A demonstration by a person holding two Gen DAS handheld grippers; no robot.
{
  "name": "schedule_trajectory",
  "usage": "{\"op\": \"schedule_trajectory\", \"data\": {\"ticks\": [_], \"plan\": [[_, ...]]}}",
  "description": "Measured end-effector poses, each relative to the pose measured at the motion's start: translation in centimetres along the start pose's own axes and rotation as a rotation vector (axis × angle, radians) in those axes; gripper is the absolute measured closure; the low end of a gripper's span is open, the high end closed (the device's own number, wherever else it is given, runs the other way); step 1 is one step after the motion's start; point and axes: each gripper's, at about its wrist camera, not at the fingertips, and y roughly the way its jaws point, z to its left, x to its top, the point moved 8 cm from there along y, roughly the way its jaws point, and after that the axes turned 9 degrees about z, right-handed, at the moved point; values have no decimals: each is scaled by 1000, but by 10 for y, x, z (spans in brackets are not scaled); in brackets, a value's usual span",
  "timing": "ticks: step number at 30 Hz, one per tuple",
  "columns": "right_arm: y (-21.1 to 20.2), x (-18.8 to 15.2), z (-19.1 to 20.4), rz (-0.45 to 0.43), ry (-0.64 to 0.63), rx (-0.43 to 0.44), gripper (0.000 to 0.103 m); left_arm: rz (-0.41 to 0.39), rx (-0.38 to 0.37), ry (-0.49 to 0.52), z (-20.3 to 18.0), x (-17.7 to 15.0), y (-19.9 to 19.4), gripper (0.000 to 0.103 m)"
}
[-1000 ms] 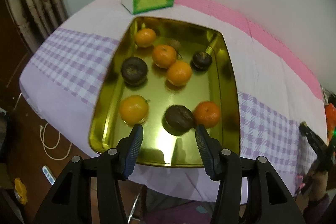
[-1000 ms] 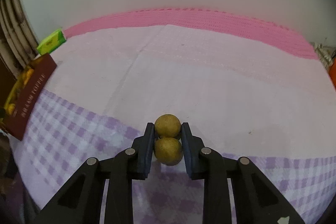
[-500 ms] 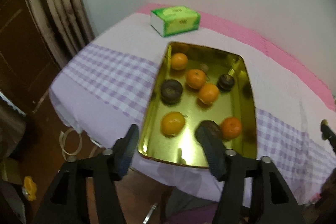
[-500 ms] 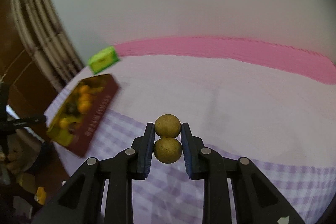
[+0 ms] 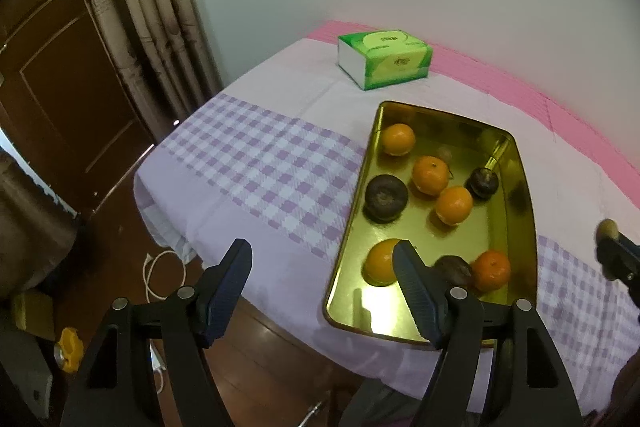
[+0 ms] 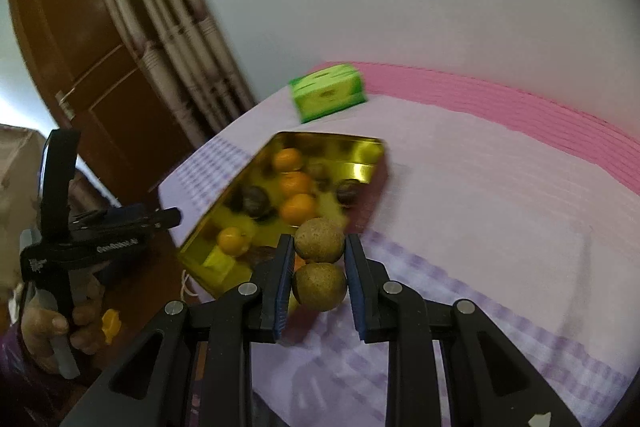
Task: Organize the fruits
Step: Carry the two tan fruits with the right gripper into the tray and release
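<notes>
**Hardly a legible word on show**

On the green tissue box (image 5: pixel 385 58) at the far end of the table there's printing on the top face, but it's too small to read in either view. Over at the left of the right wrist view, the left gripper (image 6: pixel 120 223) carries white lettering along its black body, blurred past reading, with a second small white mark on its handle just as unclear. The gold tray (image 5: pixel 524 211) shows no writing that can be made out.

Each tool (image 5: pixel 322 285) is black plastic, with ribbed blue pads (image 5: pixel 412 283) and silver screws (image 5: pixel 186 292).
</notes>
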Motion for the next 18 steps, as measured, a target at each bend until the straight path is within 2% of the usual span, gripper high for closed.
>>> {"op": "schedule_trajectory", "data": {"ticks": [7, 18], "plan": [[37, 19, 32, 46, -42, 45, 79, 0, 17, 29, -3, 1, 2, 30], [85, 25, 38, 115, -30, 60, 79, 38, 5, 29, -6, -2, 12, 29]]}}
